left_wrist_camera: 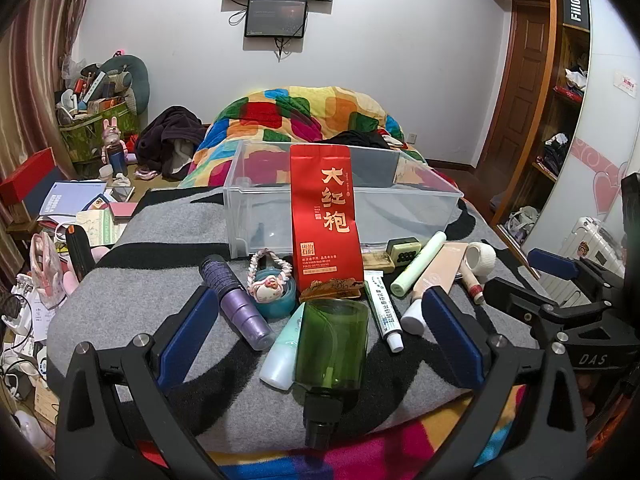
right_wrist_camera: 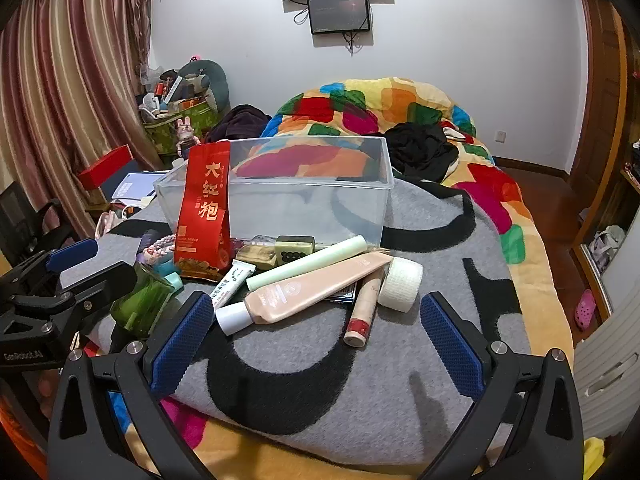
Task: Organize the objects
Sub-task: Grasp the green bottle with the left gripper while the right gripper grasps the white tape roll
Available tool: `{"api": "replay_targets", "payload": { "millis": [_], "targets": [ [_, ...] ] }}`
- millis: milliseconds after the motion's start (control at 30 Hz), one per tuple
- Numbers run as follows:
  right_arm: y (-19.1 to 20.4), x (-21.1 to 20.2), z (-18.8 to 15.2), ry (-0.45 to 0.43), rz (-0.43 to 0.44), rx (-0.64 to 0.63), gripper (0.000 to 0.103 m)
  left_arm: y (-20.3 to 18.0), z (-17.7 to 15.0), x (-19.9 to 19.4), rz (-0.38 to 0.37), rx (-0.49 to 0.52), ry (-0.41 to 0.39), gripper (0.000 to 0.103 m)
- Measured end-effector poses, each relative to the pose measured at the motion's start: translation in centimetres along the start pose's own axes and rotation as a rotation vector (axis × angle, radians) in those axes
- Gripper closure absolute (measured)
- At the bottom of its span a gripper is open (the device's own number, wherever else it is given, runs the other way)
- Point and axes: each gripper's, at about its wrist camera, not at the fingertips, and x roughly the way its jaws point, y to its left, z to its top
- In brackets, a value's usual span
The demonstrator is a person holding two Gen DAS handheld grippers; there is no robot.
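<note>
A clear plastic bin stands empty on a grey and black blanket. In front of it lie a red tea pouch, a green bottle, a purple bottle, a pale blue tube, a white tube, a beige tube, a light green tube and a white tape roll. My left gripper is open around the green bottle without touching it. My right gripper is open just before the beige tube.
A small blue cup with a pink toy sits left of the pouch. Mahjong-like blocks lie by the bin. A colourful quilt is piled behind. Clutter covers the floor at left. A wardrobe stands at right.
</note>
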Motion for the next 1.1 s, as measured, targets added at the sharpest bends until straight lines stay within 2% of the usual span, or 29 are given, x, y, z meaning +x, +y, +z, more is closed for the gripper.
{"api": "replay_targets", "payload": {
  "millis": [1033, 1067, 1100],
  "targets": [
    [0.24, 0.12, -0.06, 0.002, 0.013, -0.005, 0.000, -0.01, -0.04, -0.38, -0.009, 0.003, -0.020, 0.000],
    [0.25, 0.16, -0.08, 0.001, 0.013, -0.007, 0.000, -0.06, -0.10, -0.41, -0.009, 0.007, -0.023, 0.001],
    [0.31, 0.21, -0.13, -0.001, 0.010, -0.009, 0.000, -0.15, -0.12, -0.40, -0.011, 0.012, -0.024, 0.006]
  ]
}}
